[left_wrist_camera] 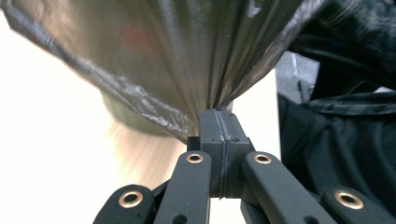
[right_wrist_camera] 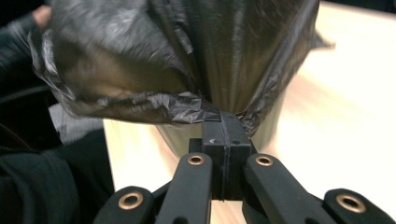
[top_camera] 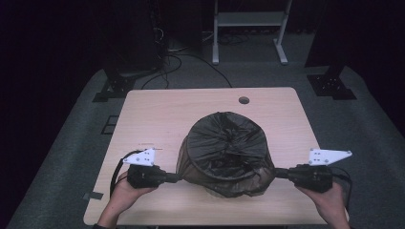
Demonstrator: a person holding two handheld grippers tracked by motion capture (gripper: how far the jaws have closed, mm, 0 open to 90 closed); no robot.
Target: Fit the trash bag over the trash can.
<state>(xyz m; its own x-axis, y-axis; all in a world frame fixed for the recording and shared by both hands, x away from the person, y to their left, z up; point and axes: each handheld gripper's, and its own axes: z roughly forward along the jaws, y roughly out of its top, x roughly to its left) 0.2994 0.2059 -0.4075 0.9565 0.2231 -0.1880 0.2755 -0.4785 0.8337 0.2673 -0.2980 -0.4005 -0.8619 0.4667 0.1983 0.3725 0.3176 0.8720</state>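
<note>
So that the black bag (top_camera: 224, 152) spreads over the bin, we pinch its rim with left gripper (top_camera: 173, 178) and right gripper (top_camera: 281, 172).

- The bag (top_camera: 224, 152) covers a bin near the table's (top_camera: 157, 109) front edge; its rim and inside are hidden.
- In the left gripper view the bin (left_wrist_camera: 135, 122) under the film is blurred.
- Both forearms are cut off at the high view's bottom edge.

A thin black plastic bag (top_camera: 225, 150) covers a round bin on the table, its edges stretched sideways.
</note>
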